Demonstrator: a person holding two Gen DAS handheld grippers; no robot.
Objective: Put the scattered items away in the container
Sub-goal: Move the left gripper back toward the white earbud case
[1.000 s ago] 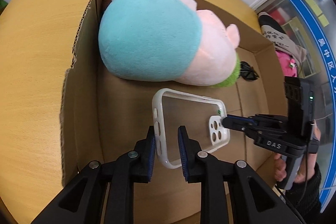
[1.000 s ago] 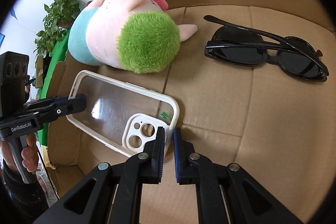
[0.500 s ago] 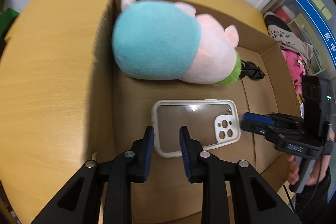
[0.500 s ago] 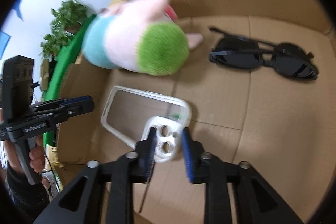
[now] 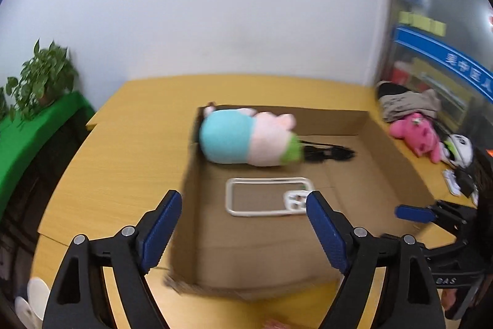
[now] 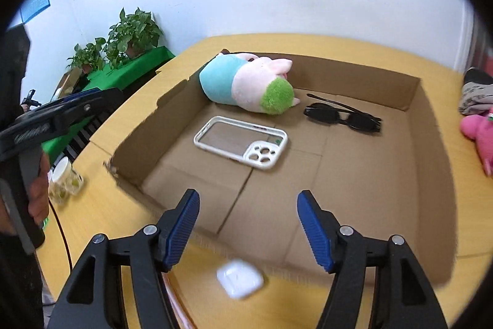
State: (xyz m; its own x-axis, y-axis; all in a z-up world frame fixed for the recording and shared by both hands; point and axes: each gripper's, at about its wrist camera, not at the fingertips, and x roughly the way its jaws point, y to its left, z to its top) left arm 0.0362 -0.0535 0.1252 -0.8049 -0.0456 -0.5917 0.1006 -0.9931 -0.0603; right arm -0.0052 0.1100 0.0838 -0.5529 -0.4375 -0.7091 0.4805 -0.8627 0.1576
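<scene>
— Looking over the table, what is biggest on it?

— A cardboard box, wide and shallow, sitting on the yellow wood. Inside, a plush toy lies on its side at the far left corner.

— And beside it?

— Sunglasses, folded, to the right of the toy. A phone case lies flat on the box floor, nearer than both and touching neither.

— What about the grippers?

— The left gripper and the right gripper both hang above the near edge of the box, jaws spreading apart, nothing between the pads.

— Anything outside the box?

— A small white earbud case on the table, just in front of the box's near wall.
</scene>
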